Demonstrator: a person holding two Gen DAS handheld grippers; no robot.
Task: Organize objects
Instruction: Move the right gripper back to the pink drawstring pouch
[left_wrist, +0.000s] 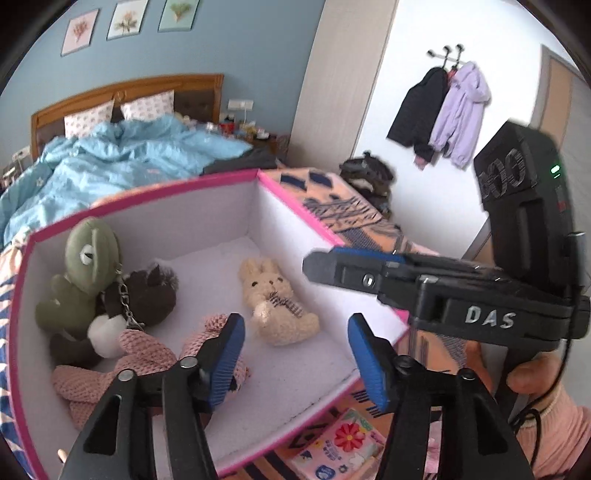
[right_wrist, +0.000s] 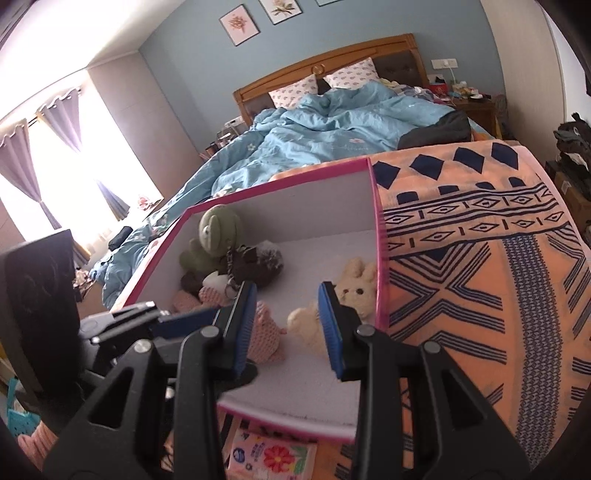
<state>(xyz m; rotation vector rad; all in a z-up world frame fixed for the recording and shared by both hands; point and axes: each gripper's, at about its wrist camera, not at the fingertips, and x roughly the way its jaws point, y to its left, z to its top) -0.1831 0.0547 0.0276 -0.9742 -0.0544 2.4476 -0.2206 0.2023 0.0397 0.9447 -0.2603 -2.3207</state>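
Note:
A white box with a pink rim (left_wrist: 166, 184) (right_wrist: 277, 181) stands on an orange patterned blanket (right_wrist: 480, 258). Inside it lie a green plush (left_wrist: 92, 251) (right_wrist: 218, 229), a dark brown plush (left_wrist: 147, 291) on a chain, a pink knitted toy (left_wrist: 144, 350) (right_wrist: 266, 332) and a cream rabbit (left_wrist: 273, 295) (right_wrist: 356, 284). My left gripper (left_wrist: 295, 343) hovers open over the box's near half, its left pad just above the pink toy, nothing between the pads. My right gripper (right_wrist: 288, 306) hangs over the box's near right corner, jaws apart and gripping nothing; the rabbit shows behind the gap.
A tissue packet with a red flower (left_wrist: 340, 443) (right_wrist: 273, 458) lies on the blanket in front of the box. Behind the box is a bed with a blue duvet (left_wrist: 129, 155). Jackets (left_wrist: 454, 110) hang on the far wall. A hand (left_wrist: 532, 376) grips the right gripper's handle.

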